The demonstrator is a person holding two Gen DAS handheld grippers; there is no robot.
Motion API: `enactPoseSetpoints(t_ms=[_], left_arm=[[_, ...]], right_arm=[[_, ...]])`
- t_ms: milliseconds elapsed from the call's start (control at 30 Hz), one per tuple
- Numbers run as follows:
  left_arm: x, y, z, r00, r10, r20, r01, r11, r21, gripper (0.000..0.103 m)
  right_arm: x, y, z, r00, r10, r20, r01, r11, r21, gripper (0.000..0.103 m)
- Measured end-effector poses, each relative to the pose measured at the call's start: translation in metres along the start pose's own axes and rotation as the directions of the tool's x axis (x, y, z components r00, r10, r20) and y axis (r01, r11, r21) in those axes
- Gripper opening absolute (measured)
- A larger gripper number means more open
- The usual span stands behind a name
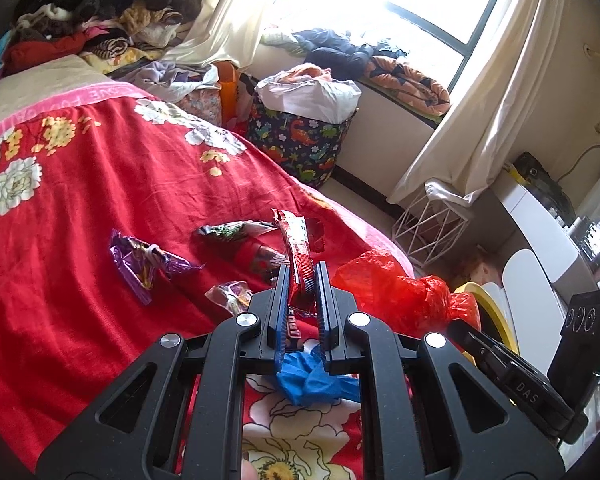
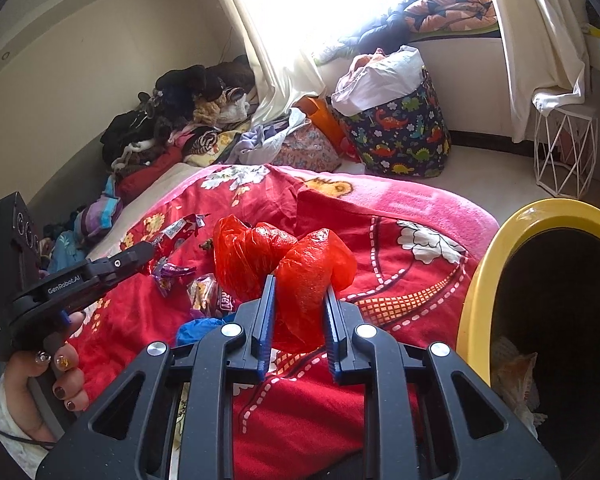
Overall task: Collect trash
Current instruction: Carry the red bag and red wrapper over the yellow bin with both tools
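Note:
My left gripper (image 1: 302, 276) is shut on a red snack wrapper (image 1: 299, 248) that sticks up past its tips above the red floral bedspread (image 1: 80, 208). My right gripper (image 2: 300, 292) is shut on a crumpled red plastic bag (image 2: 296, 264), which also shows in the left wrist view as the red plastic bag (image 1: 395, 292). On the bedspread lie a purple wrapper (image 1: 140, 264), a dark green wrapper (image 1: 232, 232), a small clear wrapper (image 1: 230, 296) and a blue crumpled piece (image 1: 311, 380). A yellow-rimmed bin (image 2: 539, 300) stands at the right of the bed.
Clothes (image 1: 100, 8) are piled at the bed's far end. A dinosaur-print basket (image 1: 300, 136) and a white wire stand (image 1: 431, 228) sit on the floor by the window. A hand (image 2: 44, 384) holds the left gripper's handle.

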State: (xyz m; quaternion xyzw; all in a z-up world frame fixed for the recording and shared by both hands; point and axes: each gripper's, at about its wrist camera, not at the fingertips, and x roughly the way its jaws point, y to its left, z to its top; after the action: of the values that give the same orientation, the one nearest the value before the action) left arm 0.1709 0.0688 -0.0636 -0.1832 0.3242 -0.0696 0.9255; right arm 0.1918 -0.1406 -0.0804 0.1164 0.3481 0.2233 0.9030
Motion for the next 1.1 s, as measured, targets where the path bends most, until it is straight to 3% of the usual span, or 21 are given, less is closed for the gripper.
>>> enactPoseSetpoints(t_ms=[600,1100], left_arm=[[-0.006,-0.021,0.0,0.999,-0.044,0.008,0.043,0.998,0.047,0.008],[-0.01,-0.055,-0.007,0.995,-0.097,-0.002,0.097,0.988,0.123,0.008]], right_arm=[[-0.034,-0.011,0.003,0.998,-0.02,0.061,0.018,1.0,0.024,0.021],[-0.069,-0.046,0.01,0.988,-0.08,0.135,0.069,0.994,0.09,0.021]])
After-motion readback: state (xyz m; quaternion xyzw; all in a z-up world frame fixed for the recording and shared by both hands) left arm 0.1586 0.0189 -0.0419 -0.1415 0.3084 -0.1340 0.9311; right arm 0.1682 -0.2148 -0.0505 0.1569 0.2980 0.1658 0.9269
